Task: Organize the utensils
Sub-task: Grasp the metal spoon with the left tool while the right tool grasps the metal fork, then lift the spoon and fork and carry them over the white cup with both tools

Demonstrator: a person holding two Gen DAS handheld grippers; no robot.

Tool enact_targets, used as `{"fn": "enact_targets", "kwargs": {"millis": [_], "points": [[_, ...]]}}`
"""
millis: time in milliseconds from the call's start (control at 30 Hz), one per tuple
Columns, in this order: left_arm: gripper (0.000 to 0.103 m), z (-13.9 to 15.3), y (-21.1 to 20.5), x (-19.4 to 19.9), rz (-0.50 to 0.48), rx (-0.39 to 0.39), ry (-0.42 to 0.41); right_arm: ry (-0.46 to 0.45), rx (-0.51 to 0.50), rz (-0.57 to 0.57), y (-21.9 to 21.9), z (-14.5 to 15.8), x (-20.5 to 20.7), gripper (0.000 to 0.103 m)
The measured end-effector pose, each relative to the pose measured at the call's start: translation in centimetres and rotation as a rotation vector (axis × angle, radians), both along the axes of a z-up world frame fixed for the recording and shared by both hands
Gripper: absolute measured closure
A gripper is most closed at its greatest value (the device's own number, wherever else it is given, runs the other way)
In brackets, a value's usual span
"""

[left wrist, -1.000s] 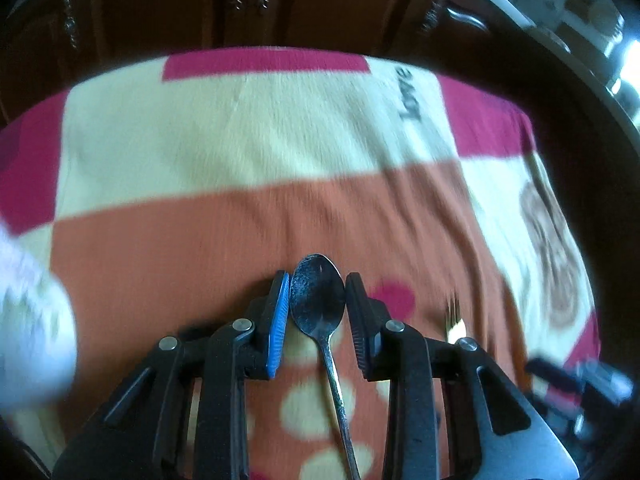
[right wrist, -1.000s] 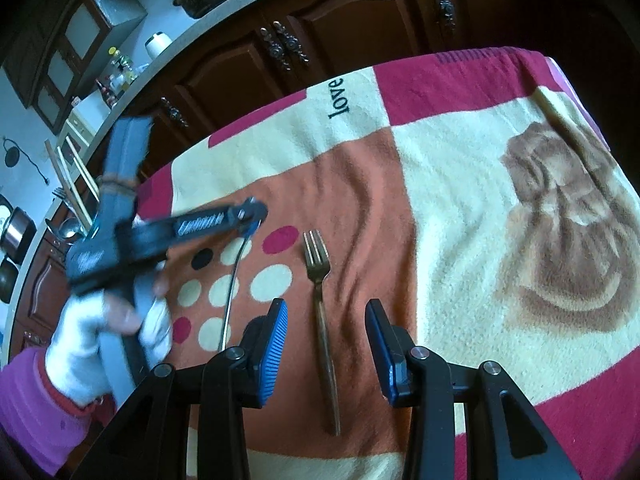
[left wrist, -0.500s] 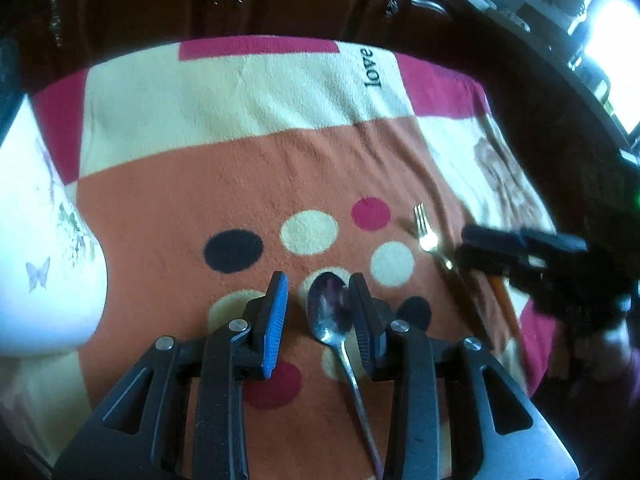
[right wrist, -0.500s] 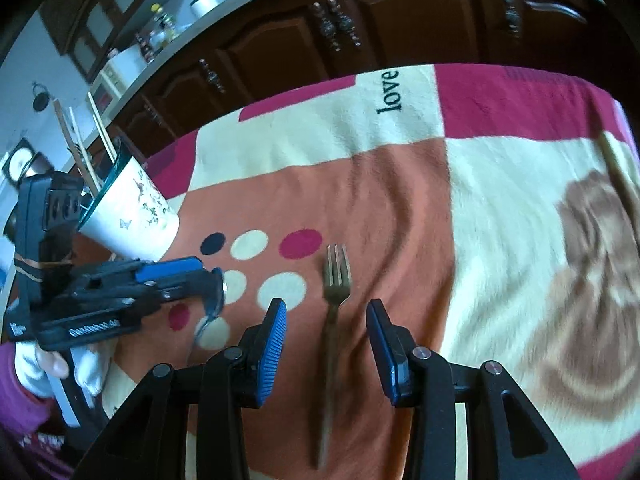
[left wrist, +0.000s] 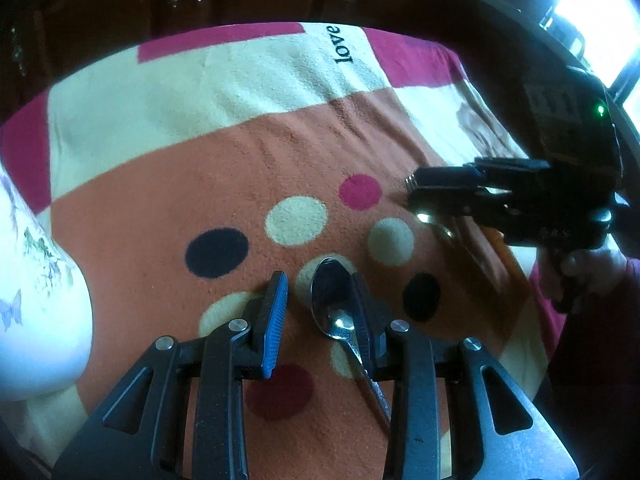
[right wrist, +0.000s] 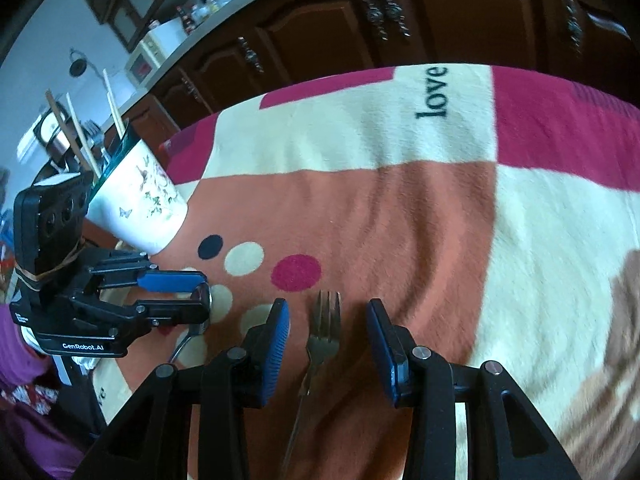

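1. One white cup [right wrist: 142, 200] on the blanket [right wrist: 360, 216] holds several upright sticks; its inside is hidden.
2. Left gripper [left wrist: 318, 312] spread around the spoon [left wrist: 334, 312].
3. Right gripper [right wrist: 328, 344] spread around the fork [right wrist: 322, 336], whose handle end is blurred.

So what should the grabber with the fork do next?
Probably shut. The right gripper has its jaws open on either side of the fork, which lies flat on the blanket untouched. Closing would grip it for the cup. The left gripper sits around the spoon.
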State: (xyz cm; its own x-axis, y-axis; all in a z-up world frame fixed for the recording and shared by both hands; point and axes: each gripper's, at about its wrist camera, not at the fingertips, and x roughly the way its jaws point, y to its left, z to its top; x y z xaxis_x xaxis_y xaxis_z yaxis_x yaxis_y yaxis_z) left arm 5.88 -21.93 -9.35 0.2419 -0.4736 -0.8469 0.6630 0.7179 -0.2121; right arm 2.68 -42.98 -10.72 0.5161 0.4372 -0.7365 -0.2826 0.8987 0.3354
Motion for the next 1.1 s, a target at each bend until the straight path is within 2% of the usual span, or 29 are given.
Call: {"fn": "enact_targets", "kwargs": {"millis": [67,133,200,367,600,1100], "points": [[0.074,0.0,-0.1,0.1,-0.005,-0.003,0.004,-0.006,-0.009,0.009,0.3,0.0,0.2,0.069],[0.085,-0.1,-0.2,0.0,-0.016,-0.005,0.013,-0.008,-0.024,0.009,0.5,-0.1,0.4,0.079],[0.092,-0.1,-0.5,-0.2,-0.034,-0.005,0.014,-0.006,-0.034,0.005,0.6,-0.1,0.4,0.09],[0.1,0.0,-0.8,-0.8,-0.043,0.001,0.0,-0.013,-0.05,-0.021,1.0,-0.2,-0.5,0.09],[0.101,1.1,0.3,-1.3,0.027,-0.045,0.006,-0.043,-0.022,-0.099,0.4,1.2,-3.2,0.091],[0.101,6.8,3.4,-5.0,0.103,-0.151,-0.084,-0.191,-0.063,-0.222,1.9,6.3,-8.4,0.092]]}}
